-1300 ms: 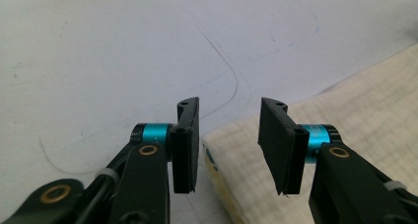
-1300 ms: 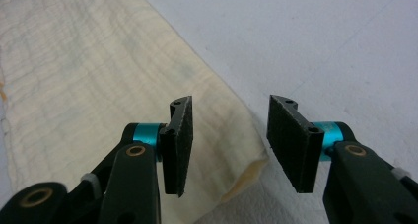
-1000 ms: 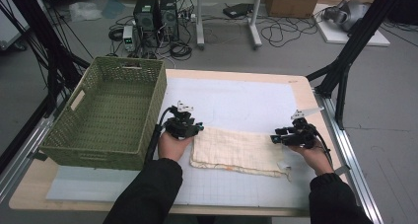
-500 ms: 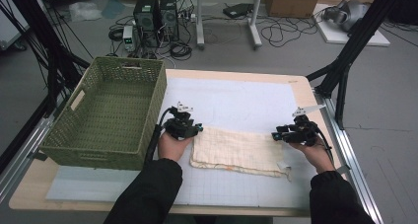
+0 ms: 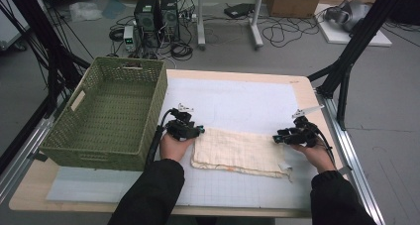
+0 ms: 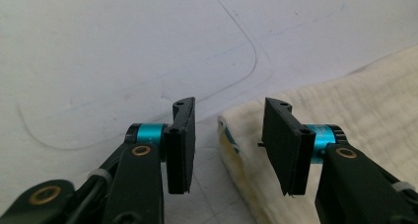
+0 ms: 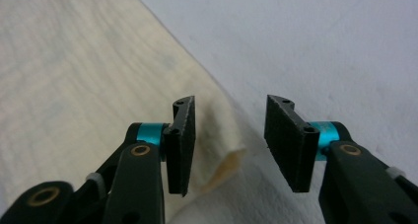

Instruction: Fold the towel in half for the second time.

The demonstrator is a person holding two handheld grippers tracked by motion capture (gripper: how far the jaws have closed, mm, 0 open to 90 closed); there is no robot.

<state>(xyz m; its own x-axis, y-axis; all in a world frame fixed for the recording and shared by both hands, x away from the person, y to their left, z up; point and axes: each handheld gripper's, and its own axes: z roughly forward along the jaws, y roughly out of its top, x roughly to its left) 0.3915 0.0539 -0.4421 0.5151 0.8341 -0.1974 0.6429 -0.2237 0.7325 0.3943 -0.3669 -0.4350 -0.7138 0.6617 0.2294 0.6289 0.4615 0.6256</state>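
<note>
A: High view: folded cream cloth (image 5: 240, 152) flat on the white mat (image 5: 237, 103), right of the green wicker basket (image 5: 106, 113), which looks empty. Left gripper (image 5: 198, 131) and right gripper (image 5: 275, 138) sit at its two far corners.

B: Left gripper view?

A: Jaws parted, straddling a cloth corner (image 6: 231, 130), not clamped.

B: Right gripper view?

A: Same: jaws apart around the other corner (image 7: 224, 165). Judgement: grasp pending; cloth not yet lifted.
</note>
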